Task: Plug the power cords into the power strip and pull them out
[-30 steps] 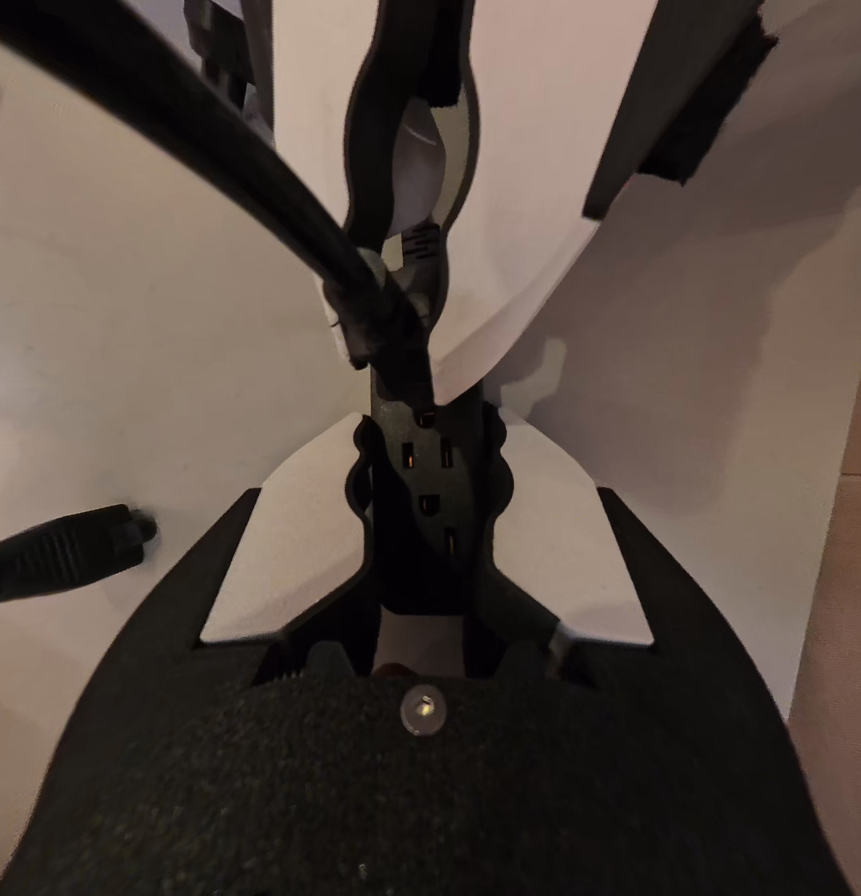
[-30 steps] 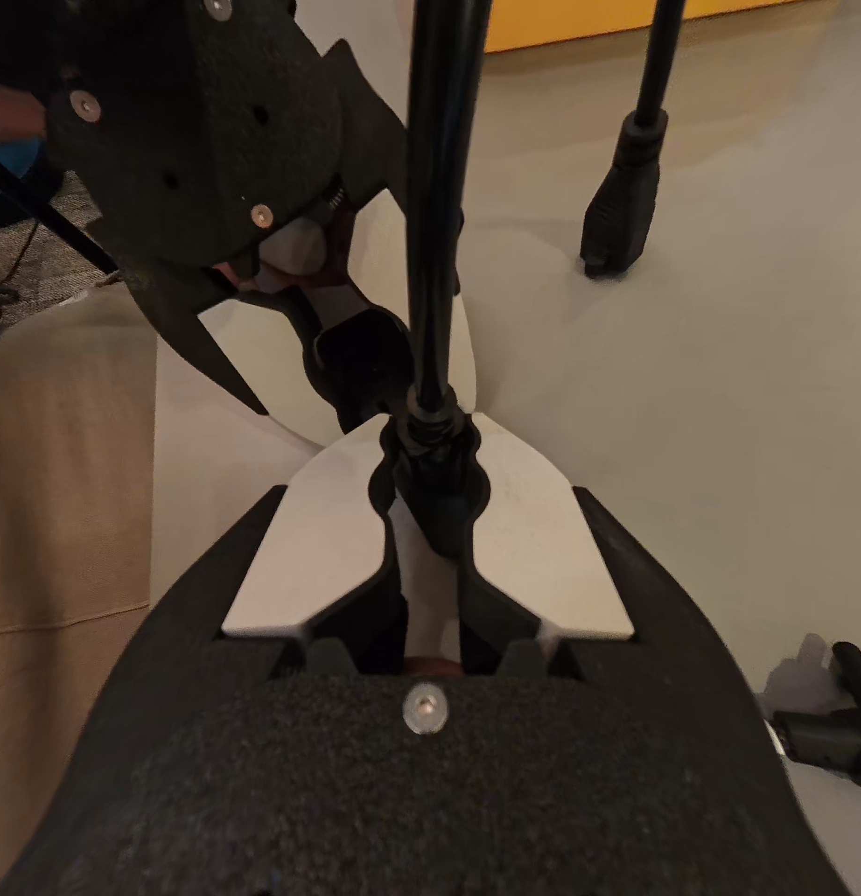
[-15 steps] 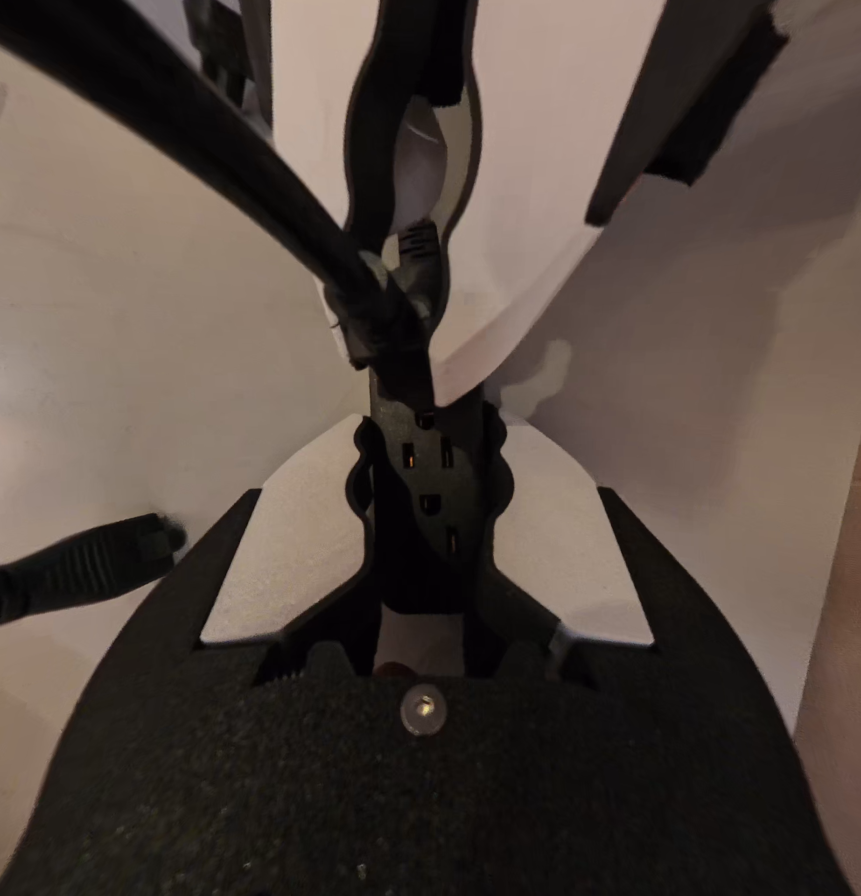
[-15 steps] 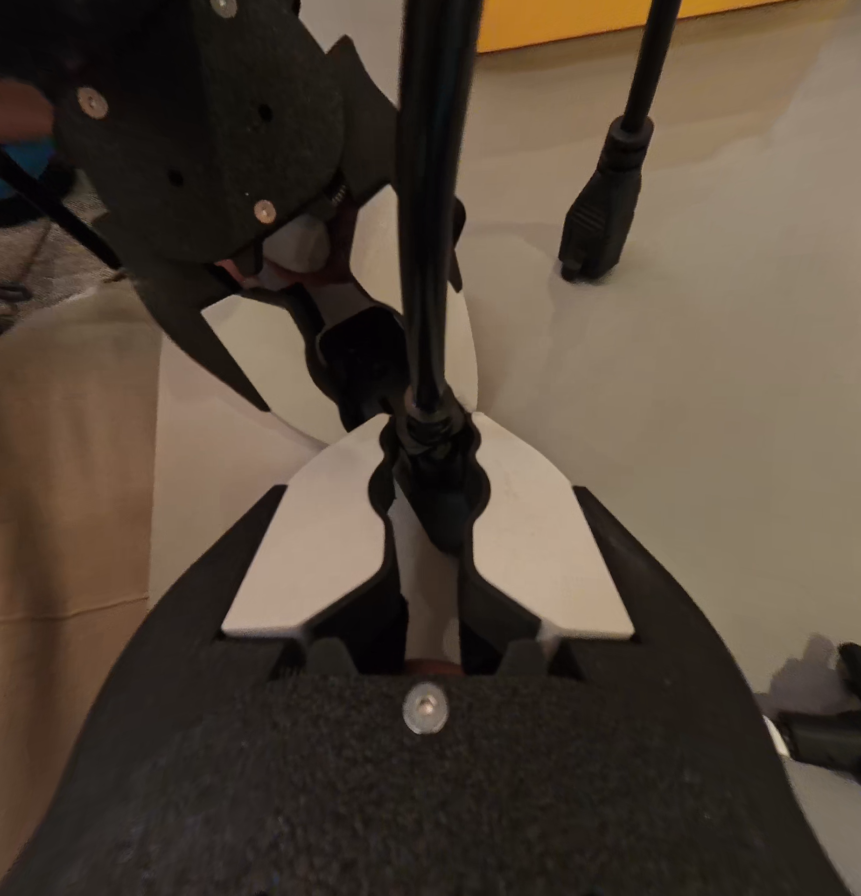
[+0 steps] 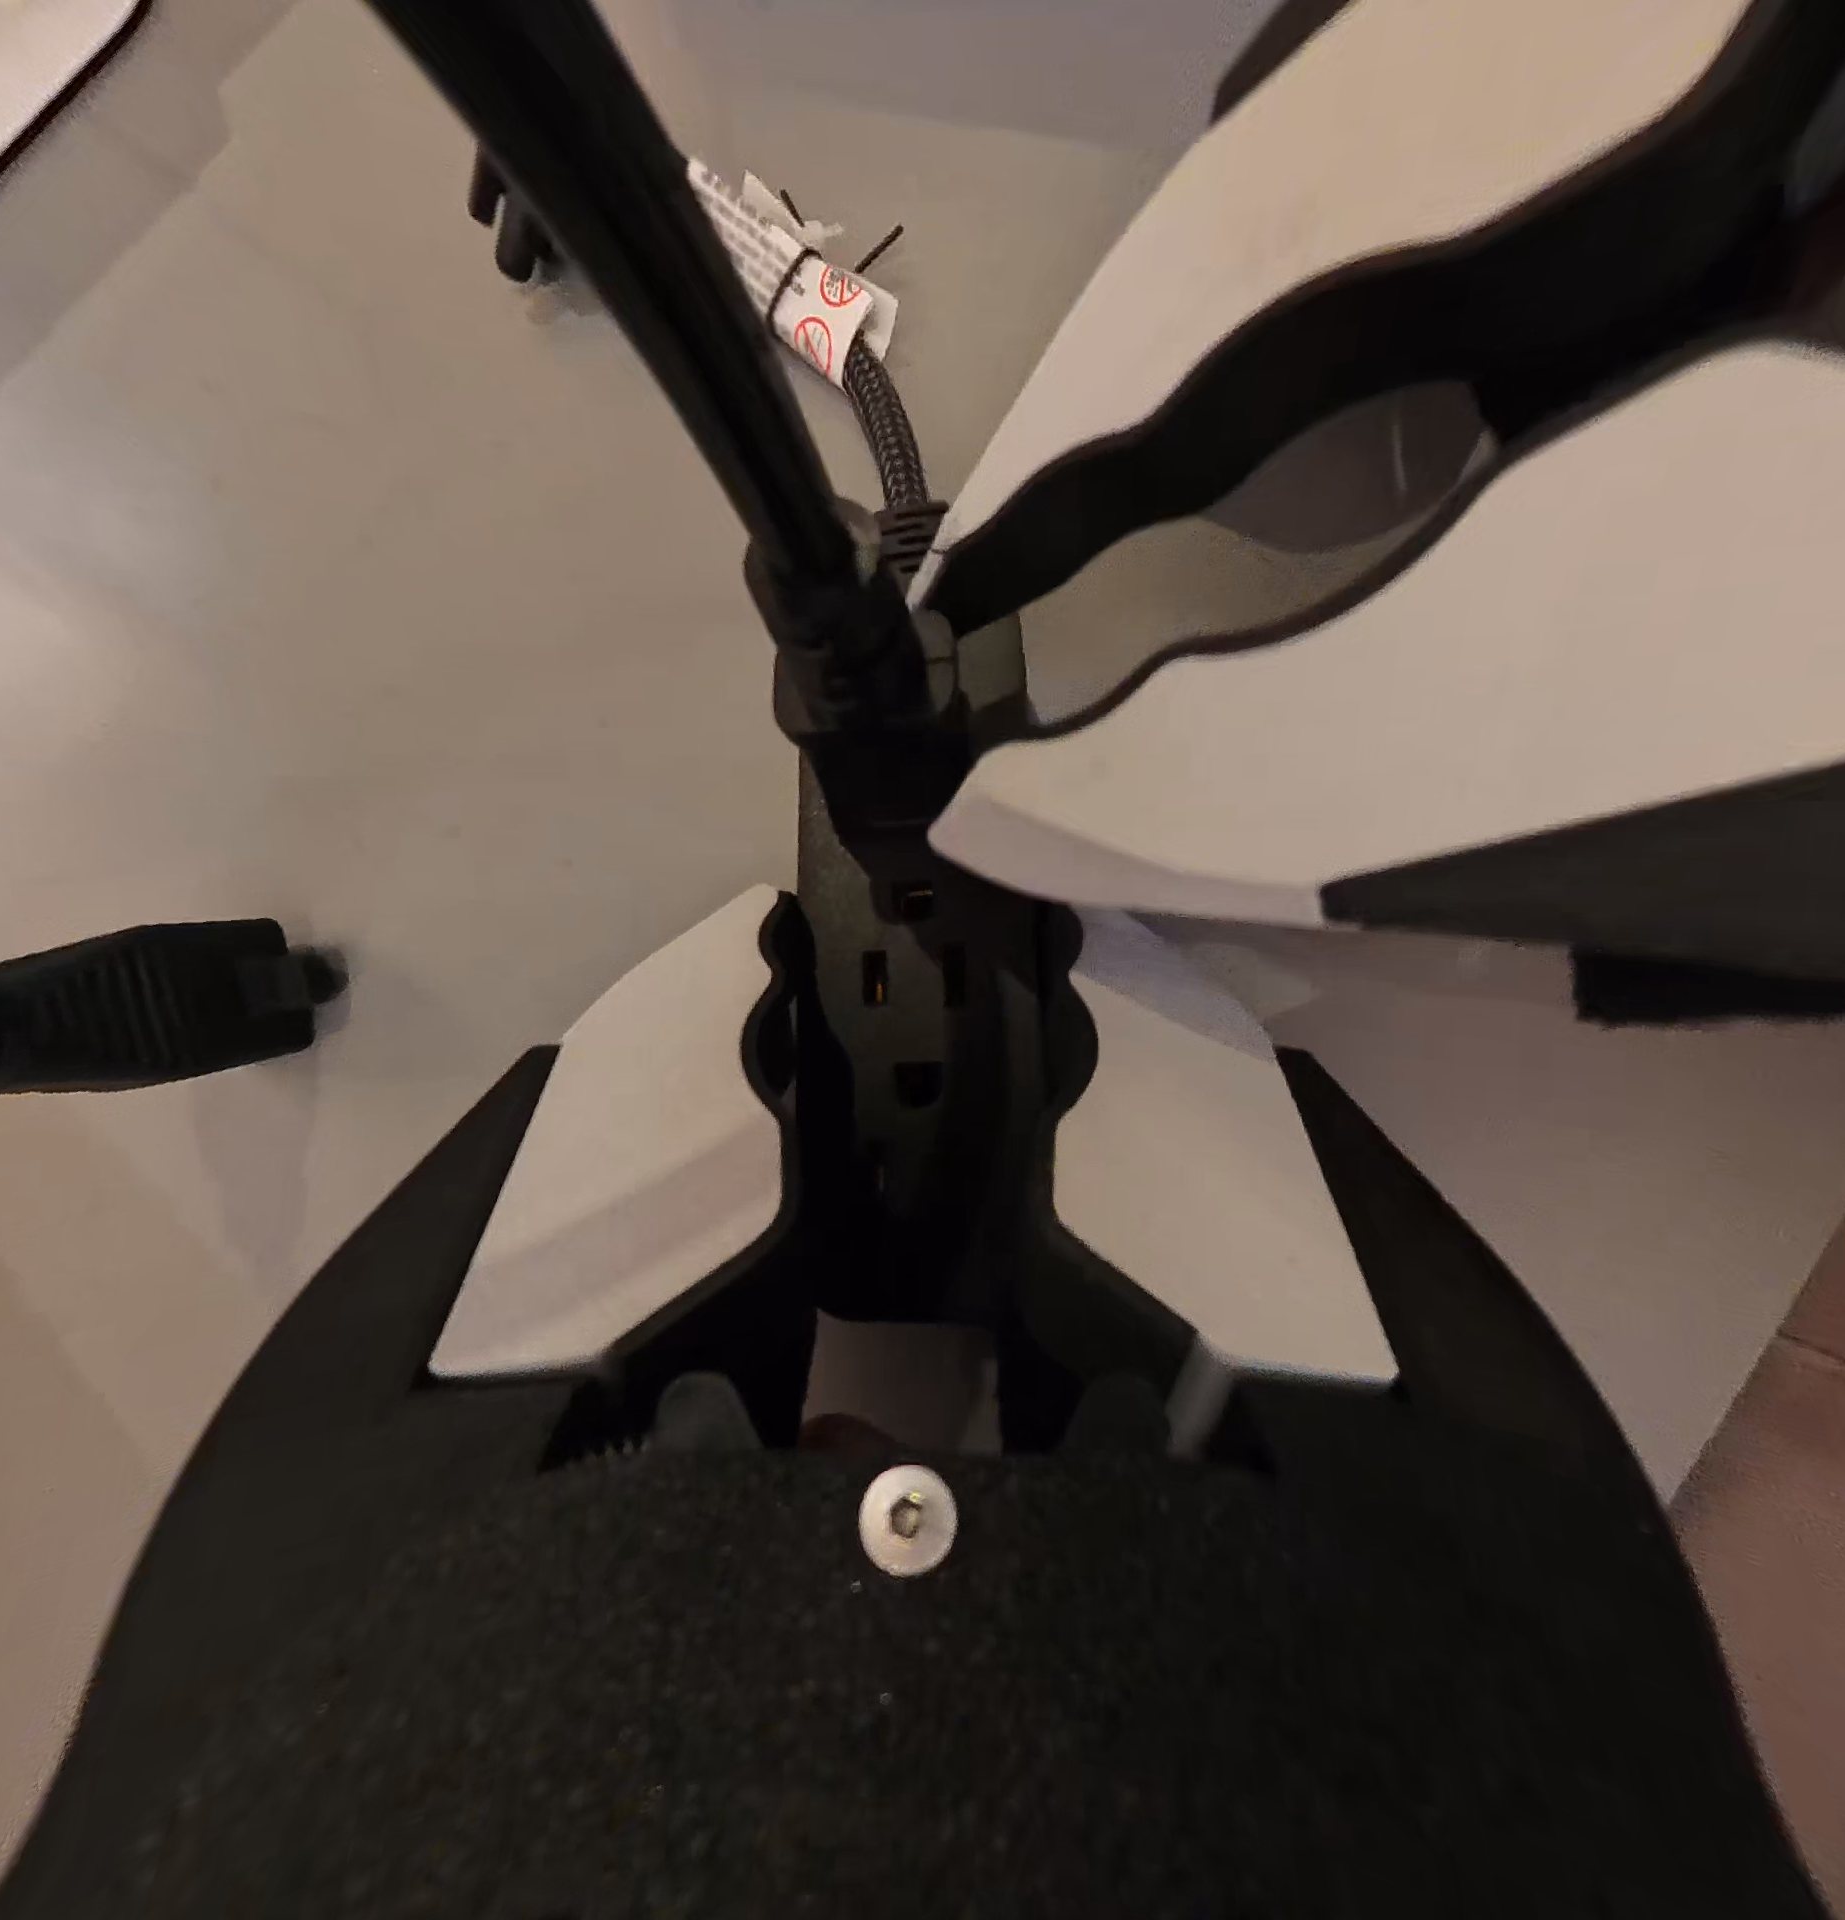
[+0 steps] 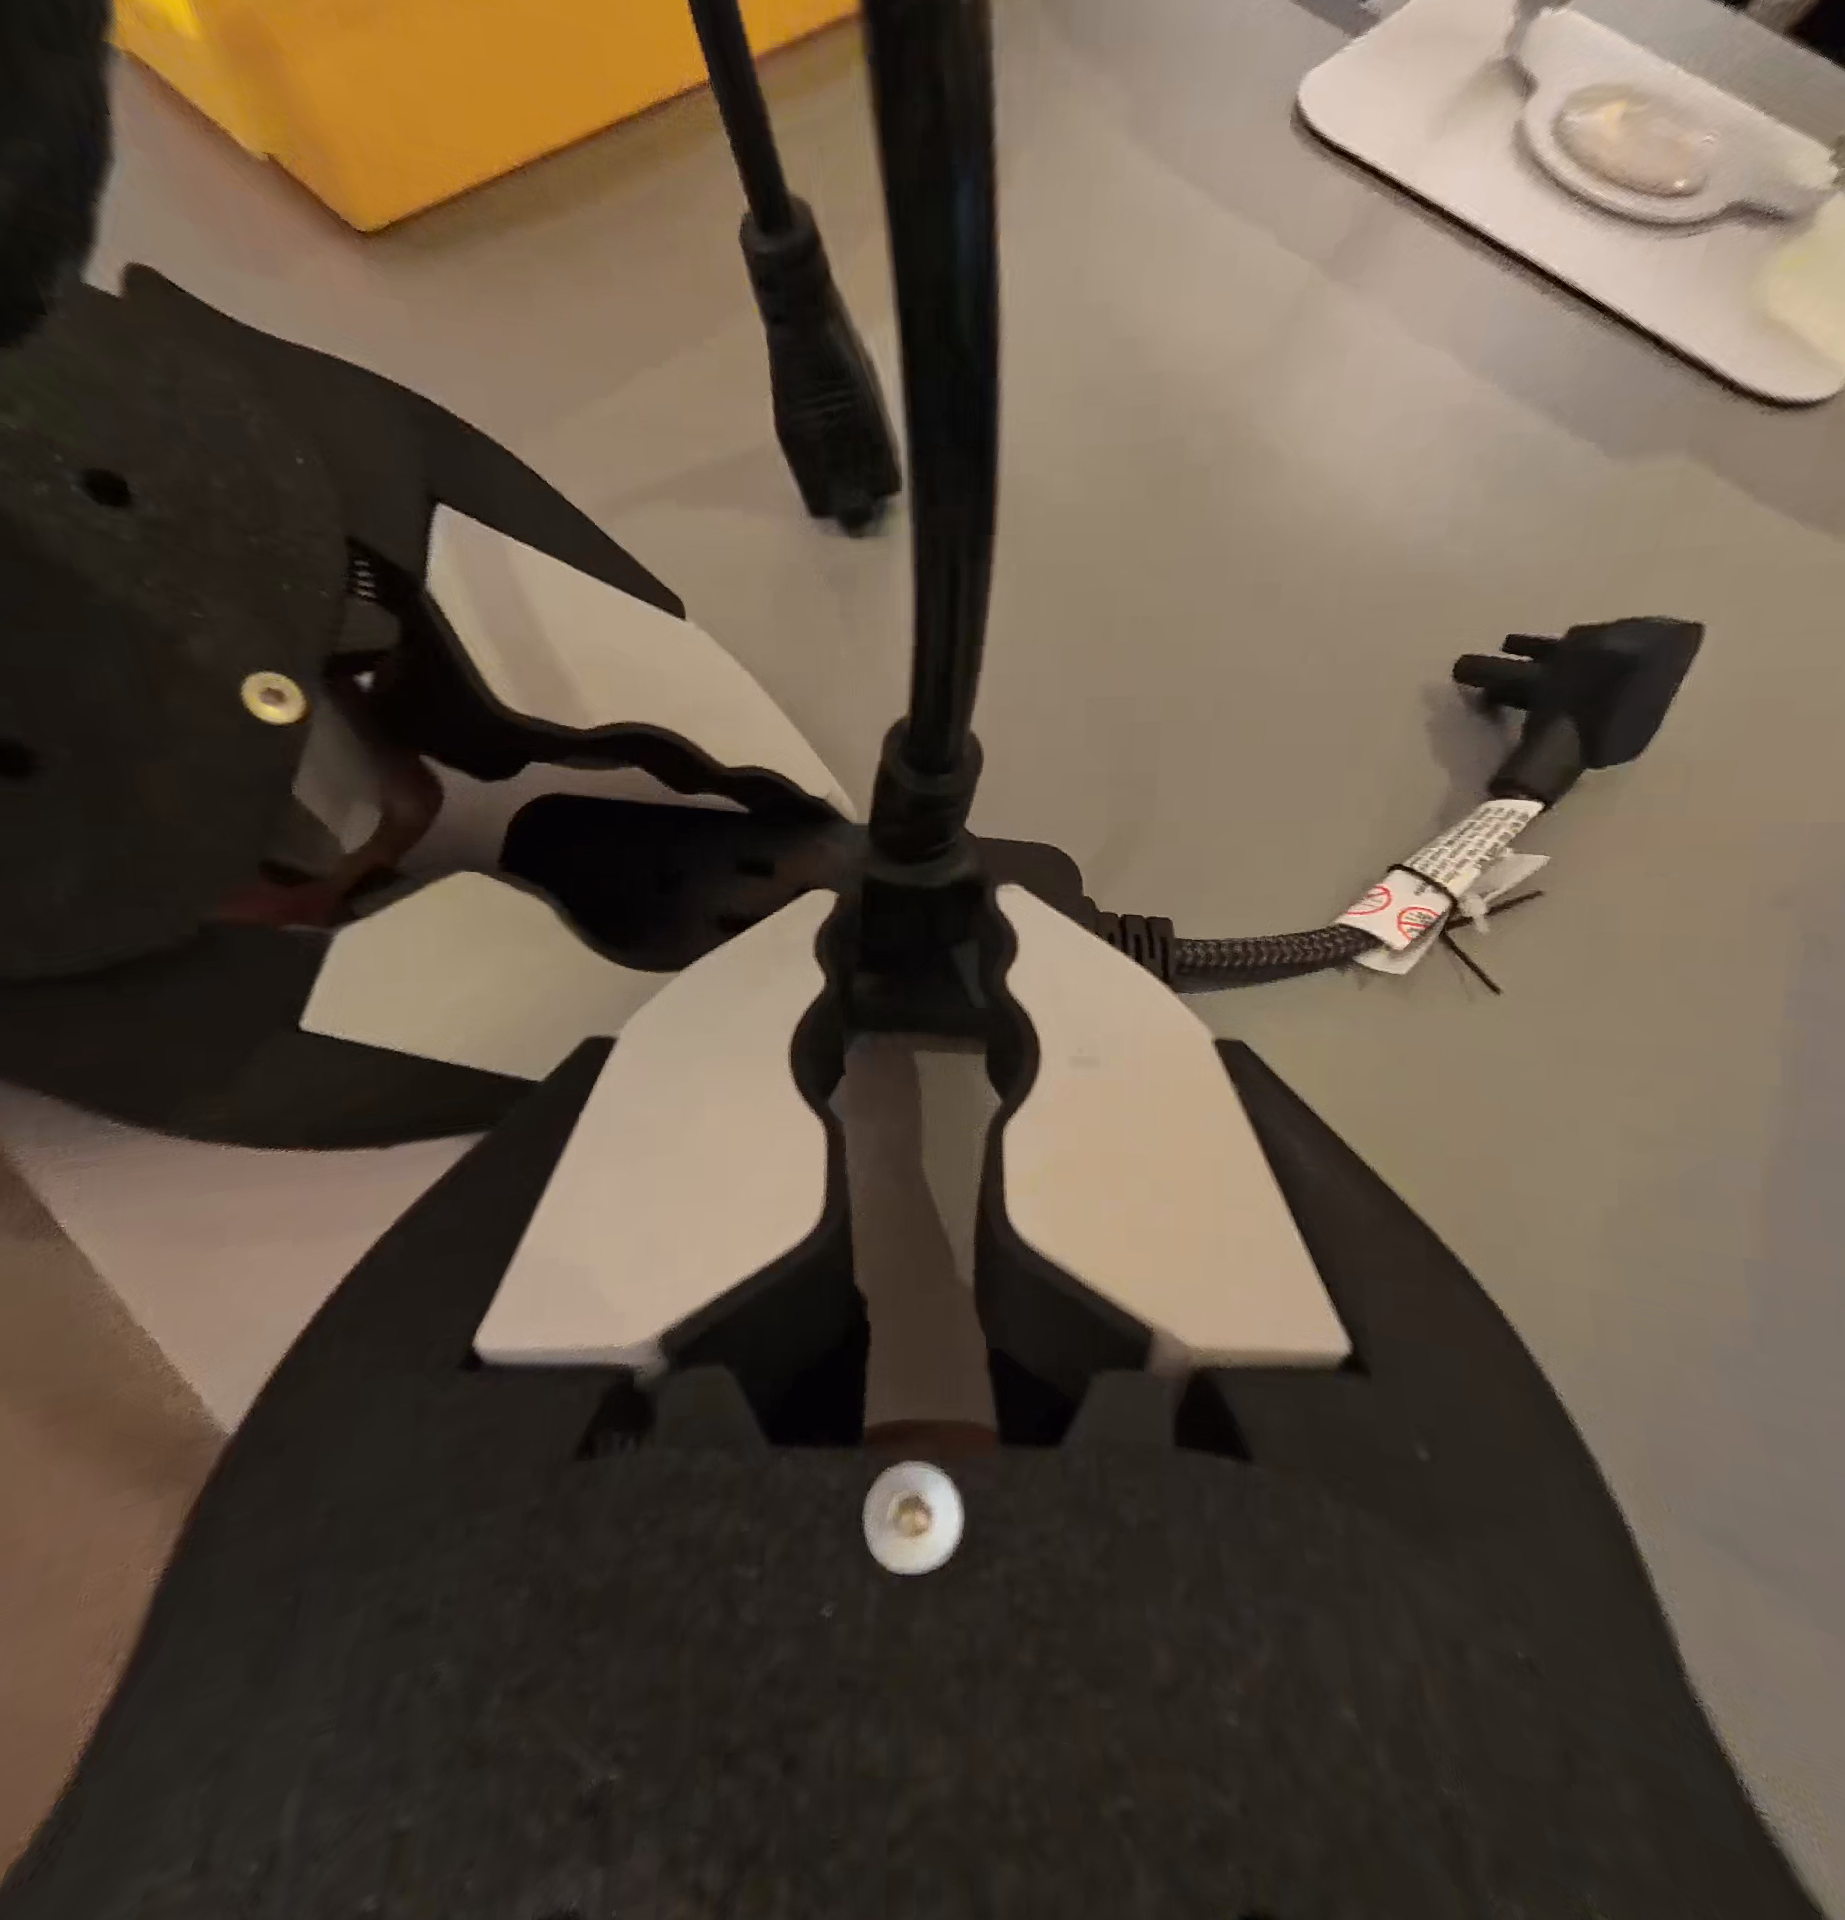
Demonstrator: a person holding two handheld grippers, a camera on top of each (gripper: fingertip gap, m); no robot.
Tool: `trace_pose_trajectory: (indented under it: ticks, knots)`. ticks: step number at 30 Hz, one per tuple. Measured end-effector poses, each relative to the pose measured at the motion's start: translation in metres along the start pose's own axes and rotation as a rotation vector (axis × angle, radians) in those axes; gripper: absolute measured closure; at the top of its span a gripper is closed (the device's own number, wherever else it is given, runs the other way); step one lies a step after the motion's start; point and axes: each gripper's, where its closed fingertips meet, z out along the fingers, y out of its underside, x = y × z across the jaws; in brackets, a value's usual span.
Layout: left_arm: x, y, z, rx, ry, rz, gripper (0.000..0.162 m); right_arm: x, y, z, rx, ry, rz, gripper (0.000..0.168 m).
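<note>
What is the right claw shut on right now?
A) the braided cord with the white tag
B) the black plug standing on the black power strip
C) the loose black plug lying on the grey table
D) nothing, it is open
B: in the right wrist view the right claw has its white fingers closed on the black plug at the black power strip, which the left claw grips.

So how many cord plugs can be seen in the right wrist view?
3. One plug sits in the right gripper at the power strip; a loose plug lies beyond it; the strip's own plug lies at right. Others may be hidden.
</note>
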Motion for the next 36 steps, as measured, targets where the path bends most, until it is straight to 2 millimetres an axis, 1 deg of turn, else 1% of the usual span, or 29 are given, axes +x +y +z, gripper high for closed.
trace_pose_trajectory:
  ticks: [1, 2, 3, 4, 6, 10, 13, 15, 18, 23, 25, 27, 31, 32, 34, 36]
  knots:
    - [0.000, 0.000, 0.000, 0.006, 0.002, -0.006, 0.117, -0.002, 0.001, 0.002, 0.002, 0.009, 0.032, 0.141]
    - [0.001, 0.000, 0.000, 0.009, 0.001, -0.013, 0.117, -0.006, 0.002, 0.004, 0.015, -0.006, 0.084, 0.132]
    - [0.002, -0.001, 0.000, 0.012, 0.004, -0.016, 0.117, -0.006, 0.003, 0.006, 0.028, 0.000, 0.138, 0.132]
    - [0.002, -0.001, -0.001, 0.016, 0.007, -0.017, 0.117, -0.003, 0.004, 0.008, 0.041, 0.022, 0.167, 0.136]
    - [0.003, -0.001, 0.000, 0.017, 0.005, -0.022, 0.117, 0.002, 0.006, 0.013, 0.011, 0.044, 0.142, 0.143]
    - [0.002, -0.001, 0.001, 0.010, -0.007, -0.035, 0.117, 0.003, 0.005, 0.016, -0.029, 0.022, 0.100, 0.144]
    - [0.003, -0.001, 0.002, -0.017, -0.021, -0.026, 0.116, 0.003, 0.004, 0.016, 0.006, 0.003, 0.141, 0.145]
    - [0.004, -0.002, 0.003, -0.013, -0.009, -0.027, 0.115, 0.005, 0.004, 0.015, -0.003, 0.004, 0.133, 0.146]
    - [0.004, -0.004, 0.005, -0.016, -0.016, -0.019, 0.115, 0.008, 0.003, 0.014, -0.004, -0.034, 0.180, 0.146]
    - [0.005, -0.005, 0.006, -0.006, -0.004, -0.029, 0.115, 0.011, 0.002, 0.015, -0.007, -0.072, 0.205, 0.145]
    - [0.003, -0.005, 0.007, -0.012, -0.012, -0.028, 0.115, 0.010, 0.001, 0.015, -0.001, -0.061, 0.188, 0.146]
    - [0.001, -0.005, 0.006, -0.027, -0.033, -0.006, 0.116, 0.009, 0.000, 0.016, -0.004, -0.027, 0.127, 0.146]
    - [0.000, -0.005, 0.008, -0.043, -0.035, 0.006, 0.116, 0.010, 0.001, 0.016, 0.020, 0.035, 0.111, 0.146]
    - [0.001, -0.005, 0.007, -0.039, -0.030, 0.004, 0.116, 0.009, 0.002, 0.016, 0.009, 0.021, 0.095, 0.146]
    - [0.003, -0.004, 0.006, -0.026, -0.014, -0.004, 0.115, 0.009, 0.003, 0.014, 0.000, -0.055, 0.163, 0.145]
    - [0.004, -0.004, 0.005, -0.030, -0.014, 0.013, 0.115, 0.008, 0.006, 0.011, 0.003, -0.082, 0.183, 0.144]
